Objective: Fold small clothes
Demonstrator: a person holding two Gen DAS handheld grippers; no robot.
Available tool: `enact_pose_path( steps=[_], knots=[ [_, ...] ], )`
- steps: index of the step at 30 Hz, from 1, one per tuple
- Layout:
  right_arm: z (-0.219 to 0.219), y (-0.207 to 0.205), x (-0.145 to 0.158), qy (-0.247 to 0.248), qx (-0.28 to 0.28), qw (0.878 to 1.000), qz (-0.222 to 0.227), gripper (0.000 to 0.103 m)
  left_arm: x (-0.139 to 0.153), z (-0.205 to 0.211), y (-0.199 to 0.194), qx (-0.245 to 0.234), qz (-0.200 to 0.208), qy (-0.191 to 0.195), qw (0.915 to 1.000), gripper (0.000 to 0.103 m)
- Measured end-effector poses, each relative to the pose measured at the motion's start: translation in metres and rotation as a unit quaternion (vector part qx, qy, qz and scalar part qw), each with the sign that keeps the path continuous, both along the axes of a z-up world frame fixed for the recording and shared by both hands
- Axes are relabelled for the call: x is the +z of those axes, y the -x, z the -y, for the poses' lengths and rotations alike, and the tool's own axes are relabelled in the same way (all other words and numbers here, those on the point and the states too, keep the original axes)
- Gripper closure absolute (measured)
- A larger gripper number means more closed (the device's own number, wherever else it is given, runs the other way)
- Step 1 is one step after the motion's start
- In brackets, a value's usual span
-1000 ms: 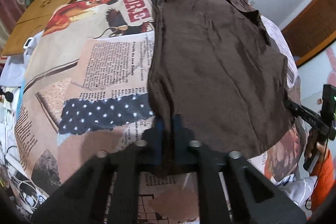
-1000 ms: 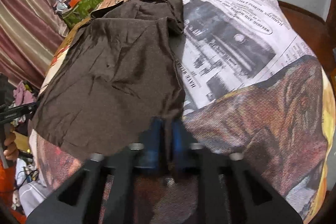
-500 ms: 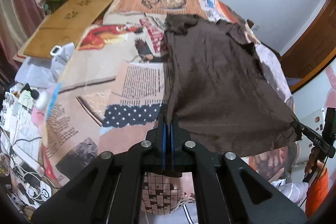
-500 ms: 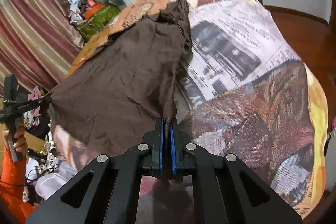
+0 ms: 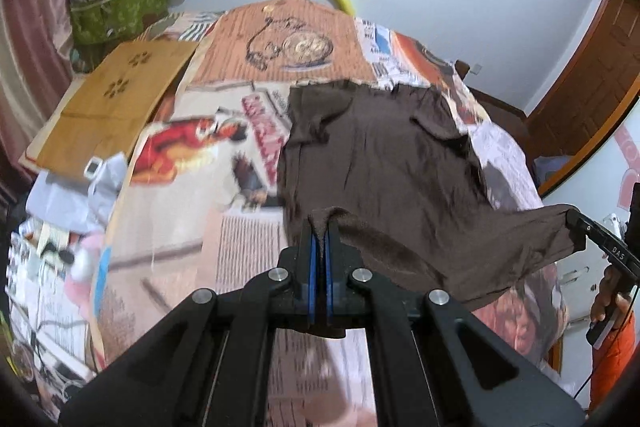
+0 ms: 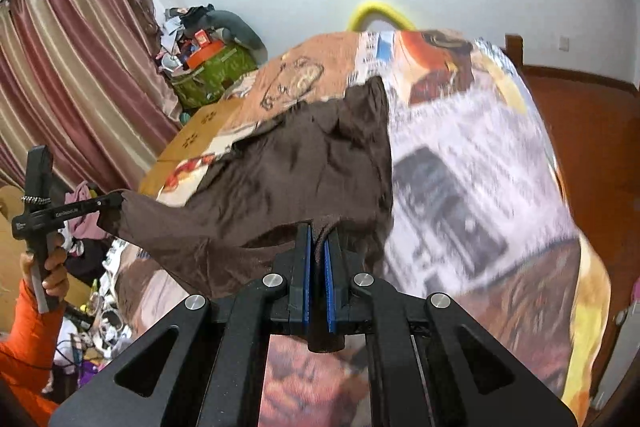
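Note:
A dark brown garment lies spread on a bed with a newspaper-print cover; its near hem is lifted off the bed. My left gripper is shut on the hem's left corner. My right gripper is shut on the hem's right corner, and it shows at the right edge of the left wrist view. The garment hangs stretched between the two grippers, and its far end with the sleeves rests on the bed. My left gripper also shows at the left of the right wrist view.
A brown cardboard sheet lies at the bed's far left. A green bag with clutter stands in the corner near striped curtains. A wooden door is at the right. Clutter lies on the floor left of the bed.
Both grippers have risen and lifted the near hem off the bed. The garment now hangs taut between them, while a second ago it lay flat.

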State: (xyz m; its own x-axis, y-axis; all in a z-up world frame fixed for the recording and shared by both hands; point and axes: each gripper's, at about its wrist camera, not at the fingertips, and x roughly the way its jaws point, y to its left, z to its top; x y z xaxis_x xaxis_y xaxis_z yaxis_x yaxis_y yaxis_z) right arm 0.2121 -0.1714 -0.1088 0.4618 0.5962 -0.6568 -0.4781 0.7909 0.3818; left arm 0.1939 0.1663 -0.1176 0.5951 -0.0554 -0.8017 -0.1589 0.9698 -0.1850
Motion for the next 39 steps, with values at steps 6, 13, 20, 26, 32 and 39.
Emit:
enact_pose_path(
  steps=[6, 13, 20, 26, 32, 39],
  knots=[
    [-0.011, -0.046, 0.009, -0.002, -0.008, 1.000, 0.017, 0.098, 0.001, -0.012, -0.061, 0.006, 0.011, -0.006, 0.9999, 0.101],
    [-0.034, -0.109, -0.002, 0.021, -0.014, 0.999, 0.021, 0.098, -0.022, -0.044, -0.137, 0.024, -0.002, 0.009, 0.9997, 0.101],
    [-0.057, -0.169, -0.034, 0.029, -0.027, 0.999, 0.000, 0.098, -0.063, -0.067, -0.203, 0.032, -0.019, 0.007, 0.9993, 0.101],
    [-0.066, -0.194, -0.073, 0.050, -0.032, 0.998, -0.034, 0.098, -0.122, -0.083, -0.236, 0.039, -0.070, 0.008, 0.9968, 0.100],
    [-0.065, -0.195, -0.082, 0.058, -0.022, 0.997, -0.054, 0.096, -0.142, -0.088, -0.240, 0.037, -0.087, -0.010, 0.9955, 0.089],
    [-0.058, -0.183, -0.051, 0.074, -0.029, 0.997, -0.015, 0.065, -0.104, -0.085, -0.219, 0.030, -0.048, -0.061, 0.9966, 0.053]
  ],
)
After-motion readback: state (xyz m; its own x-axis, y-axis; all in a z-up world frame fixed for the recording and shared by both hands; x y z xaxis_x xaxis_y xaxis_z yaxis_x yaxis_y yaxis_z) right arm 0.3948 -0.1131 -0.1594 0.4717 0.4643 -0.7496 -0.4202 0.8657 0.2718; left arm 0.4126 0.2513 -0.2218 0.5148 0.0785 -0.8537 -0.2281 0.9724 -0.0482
